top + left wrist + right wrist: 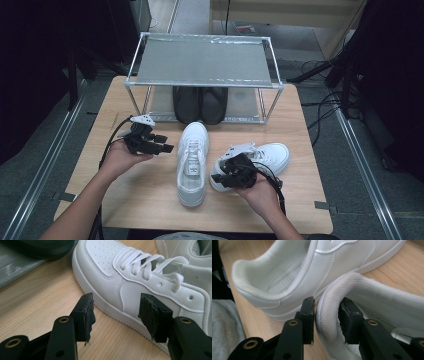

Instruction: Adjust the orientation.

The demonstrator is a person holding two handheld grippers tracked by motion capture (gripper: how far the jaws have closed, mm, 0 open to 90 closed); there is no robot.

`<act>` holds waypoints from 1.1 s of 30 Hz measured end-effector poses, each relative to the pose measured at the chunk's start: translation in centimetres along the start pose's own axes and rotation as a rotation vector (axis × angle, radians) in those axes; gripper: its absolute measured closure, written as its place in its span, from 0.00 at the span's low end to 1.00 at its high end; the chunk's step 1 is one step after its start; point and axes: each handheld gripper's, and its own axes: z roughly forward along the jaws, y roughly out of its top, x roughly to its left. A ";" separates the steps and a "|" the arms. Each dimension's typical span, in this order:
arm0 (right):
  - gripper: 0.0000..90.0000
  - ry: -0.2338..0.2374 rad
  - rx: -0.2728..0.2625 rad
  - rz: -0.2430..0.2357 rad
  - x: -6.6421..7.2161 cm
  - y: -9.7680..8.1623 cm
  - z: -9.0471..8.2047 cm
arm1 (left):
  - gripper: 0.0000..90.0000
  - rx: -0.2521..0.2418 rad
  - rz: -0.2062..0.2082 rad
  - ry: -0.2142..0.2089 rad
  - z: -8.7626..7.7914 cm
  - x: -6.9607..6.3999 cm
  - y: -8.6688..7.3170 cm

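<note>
Light wooden table (150, 200) carries the whole scene, with dark floor and cables around it. Near its front edge two white sneakers lie side by side: the left sneaker (192, 162) points straight away from the person, and the right sneaker (265, 155) lies angled, its toe out to the right, its heel close to the other shoe. The right gripper (235, 171) sits at that heel; in the right gripper view its jaws straddle the padded heel collar (329, 322), one inside the shoe and one outside, narrowly set, and whether the pads actually press on it I cannot tell. The left gripper (162, 145) hovers just left of the left sneaker, its jaws wide apart with nothing between them; in the left gripper view they face the side of that shoe (130, 282). Behind the sneakers stands a metal-framed shoe rack (202, 62) with a grey mesh top, and a pair of black shoes (200, 102) sits on its lower shelf.
</note>
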 end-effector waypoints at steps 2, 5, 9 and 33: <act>0.73 0.008 -0.025 0.003 -0.1 0.0 -0.8 | 0.51 0.000 -0.005 -0.004 0.0 0.1 0.0; 0.73 0.011 -0.066 0.006 -0.3 -0.1 -2.0 | 0.51 0.001 -0.004 -0.004 0.0 0.0 0.0; 0.72 0.008 -0.106 -0.004 -0.7 -0.2 -3.5 | 0.50 -0.001 -0.001 -0.003 0.0 0.0 0.0; 0.90 -0.203 -0.193 0.176 -6.6 -4.2 -8.2 | 0.46 -0.030 0.063 -0.005 1.2 -0.3 1.0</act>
